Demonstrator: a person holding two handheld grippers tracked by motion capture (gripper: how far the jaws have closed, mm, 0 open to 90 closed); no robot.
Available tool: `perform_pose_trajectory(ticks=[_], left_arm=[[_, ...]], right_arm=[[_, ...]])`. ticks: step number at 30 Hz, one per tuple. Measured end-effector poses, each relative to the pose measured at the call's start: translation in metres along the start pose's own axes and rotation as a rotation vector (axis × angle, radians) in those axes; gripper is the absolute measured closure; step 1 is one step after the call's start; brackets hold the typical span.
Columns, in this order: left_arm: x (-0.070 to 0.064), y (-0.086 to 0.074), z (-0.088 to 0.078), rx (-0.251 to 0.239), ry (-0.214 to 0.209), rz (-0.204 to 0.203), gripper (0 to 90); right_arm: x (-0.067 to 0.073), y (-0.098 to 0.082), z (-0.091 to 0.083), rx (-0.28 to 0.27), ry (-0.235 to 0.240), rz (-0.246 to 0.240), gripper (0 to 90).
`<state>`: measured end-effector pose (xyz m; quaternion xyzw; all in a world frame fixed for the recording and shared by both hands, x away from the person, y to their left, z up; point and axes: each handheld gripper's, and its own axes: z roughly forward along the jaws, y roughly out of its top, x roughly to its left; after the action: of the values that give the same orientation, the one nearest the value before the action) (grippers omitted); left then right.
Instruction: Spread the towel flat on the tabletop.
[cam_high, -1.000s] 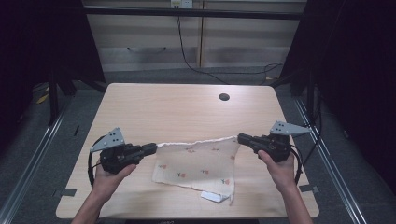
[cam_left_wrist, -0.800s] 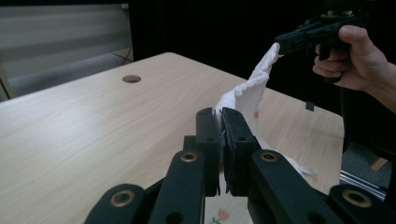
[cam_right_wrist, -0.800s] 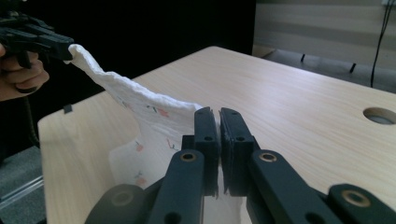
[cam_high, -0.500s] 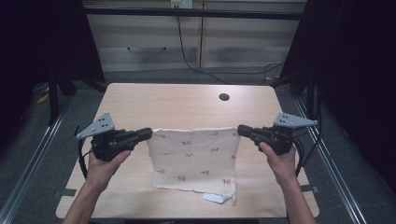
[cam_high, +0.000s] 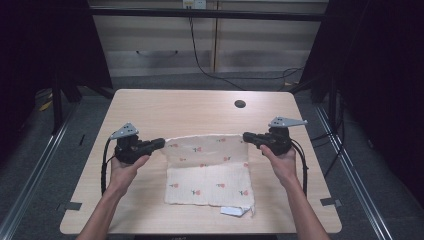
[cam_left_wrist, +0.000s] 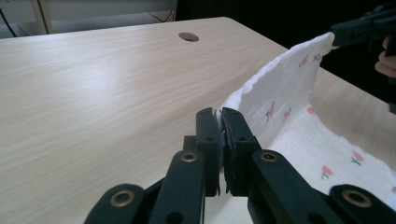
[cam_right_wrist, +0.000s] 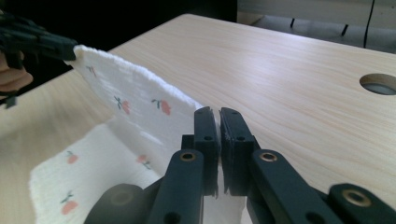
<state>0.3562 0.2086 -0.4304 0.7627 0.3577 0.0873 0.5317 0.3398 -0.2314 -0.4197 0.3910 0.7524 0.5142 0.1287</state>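
— Over at the left: left gripper (cam_high: 159, 143) clamped on the far left corner of the cloth (cam_high: 210, 172), corner lifted off the table (cam_high: 200, 107).
— And on the right: right gripper (cam_high: 248, 138) clamped on the far right corner, same height. Far edge raised and taut, near part lying flat, mid-table toward the near side.
— Probably mid-fold or mid-spread. Next: both corners moved together, kept level, then lowered without slack.
— From above, white tag (cam_high: 235, 212) visible at the near edge. From the left gripper view, cloth (cam_left_wrist: 280, 107) standing like a wall, jaws pinched tight.
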Motion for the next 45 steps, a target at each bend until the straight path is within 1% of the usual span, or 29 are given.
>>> perform_pose_trajectory(ticks=[4, 7, 8, 9, 10, 12, 14, 15, 16, 18, 20, 21, 22, 23, 26, 27, 29, 30, 31, 32, 33, 35, 36, 37, 39, 41, 42, 44, 45], left_arm=[[0.012, 0.002, 0.013, 0.021, 0.001, -0.027, 86.3], [0.02, 0.001, 0.021, 0.035, 0.014, -0.042, 84.8], [0.022, 0.001, 0.024, 0.039, 0.032, -0.057, 82.8], [0.024, 0.0, 0.026, 0.047, 0.05, -0.07, 76.1], [0.027, -0.001, 0.028, 0.055, 0.06, -0.075, 73.8], [0.03, -0.002, 0.028, 0.061, 0.066, -0.089, 71.5], [0.03, -0.003, 0.025, 0.059, 0.065, -0.08, 70.1], [0.031, -0.003, 0.024, 0.06, 0.061, -0.079, 69.7], [0.031, -0.003, 0.022, 0.061, 0.057, -0.079, 69.6], [0.03, -0.004, 0.02, 0.065, 0.048, -0.075, 68.6], [0.028, -0.003, 0.016, 0.062, 0.037, -0.073, 67.2], [0.026, -0.002, 0.014, 0.061, 0.028, -0.07, 66.2], [0.024, -0.002, 0.012, 0.058, 0.022, -0.063, 65.6], [0.021, -0.001, 0.01, 0.058, 0.017, -0.055, 65.2], [0.01, -0.001, 0.005, 0.062, 0.007, -0.027, 63.6], [0.006, -0.001, 0.005, 0.068, 0.003, -0.017, 63.1], [-0.004, -0.004, 0.004, 0.07, -0.021, -0.002, 61.2], [-0.009, -0.005, 0.003, 0.071, -0.032, 0.015, 61.3], [-0.014, -0.007, 0.003, 0.064, -0.055, 0.032, 61.5], [-0.018, -0.009, 0.003, 0.068, -0.075, 0.045, 62.9], [-0.021, -0.012, 0.003, 0.075, -0.083, 0.05, 63.2], [-0.025, -0.018, 0.005, 0.097, -0.094, 0.051, 63.5], [-0.027, -0.022, 0.006, 0.114, -0.092, 0.057, 63.4], [-0.027, -0.027, 0.008, 0.132, -0.092, 0.06, 63.5], [-0.027, -0.038, 0.014, 0.166, -0.096, 0.047, 63.1], [-0.027, -0.05, 0.024, 0.21, -0.09, 0.047, 62.7], [-0.027, -0.052, 0.027, 0.223, -0.088, 0.046, 62.2], [-0.027, -0.055, 0.034, 0.246, -0.088, 0.06, 62.0], [-0.027, -0.057, 0.036, 0.254, -0.076, 0.063, 61.5]], right_arm=[[-0.011, 0.002, 0.015, 0.039, -0.018, 0.012, 85.5], [-0.024, 0.001, 0.023, 0.041, -0.02, 0.051, 84.0], [-0.027, 0.0, 0.025, 0.05, -0.031, 0.059, 82.6], [-0.029, 0.0, 0.027, 0.061, -0.039, 0.06, 81.6], [-0.03, -0.001, 0.028, 0.068, -0.045, 0.065, 80.7], [-0.033, -0.002, 0.028, 0.067, -0.042, 0.081, 79.2], [-0.036, -0.003, 0.025, 0.064, -0.061, 0.092, 73.2], [-0.038, -0.003, 0.024, 0.064, -0.074, 0.101, 72.8], [-0.04, -0.003, 0.023, 0.065, -0.08, 0.096, 72.3], [-0.042, -0.003, 0.02, 0.062, -0.088, 0.108, 70.8], [-0.04, -0.002, 0.017, 0.063, -0.086, 0.098, 68.4], [-0.037, -0.001, 0.015, 0.064, -0.075, 0.09, 65.3], [-0.033, 0.001, 0.013, 0.062, -0.054, 0.088, 61.7], [-0.029, 0.002, 0.011, 0.058, -0.042, 0.07, 59.9], [-0.016, 0.001, 0.005, 0.068, 0.003, 0.036, 56.7], [-0.012, 0.0, 0.004, 0.08, 0.009, 0.029, 55.8], [-0.005, -0.005, 0.002, 0.108, 0.03, 0.01, 55.6], [-0.002, -0.008, 0.002, 0.128, 0.039, 0.003, 55.6], [0.002, -0.012, 0.002, 0.156, 0.044, -0.009, 55.8], [0.006, -0.016, 0.002, 0.183, 0.049, -0.024, 55.8], [0.009, -0.02, 0.003, 0.198, 0.058, -0.039, 56.1], [0.014, -0.029, 0.004, 0.226, 0.055, -0.053, 56.3], [0.015, -0.034, 0.004, 0.233, 0.064, -0.049, 56.4], [0.015, -0.039, 0.005, 0.237, 0.069, -0.04, 56.5], [0.013, -0.05, 0.007, 0.242, 0.095, -0.006, 56.8], [0.012, -0.062, 0.011, 0.249, 0.095, 0.01, 56.8], [0.01, -0.069, 0.014, 0.253, 0.101, 0.03, 56.7], [0.009, -0.073, 0.018, 0.27, 0.08, 0.02, 56.4], [0.009, -0.073, 0.019, 0.275, 0.072, 0.002, 56.3]])
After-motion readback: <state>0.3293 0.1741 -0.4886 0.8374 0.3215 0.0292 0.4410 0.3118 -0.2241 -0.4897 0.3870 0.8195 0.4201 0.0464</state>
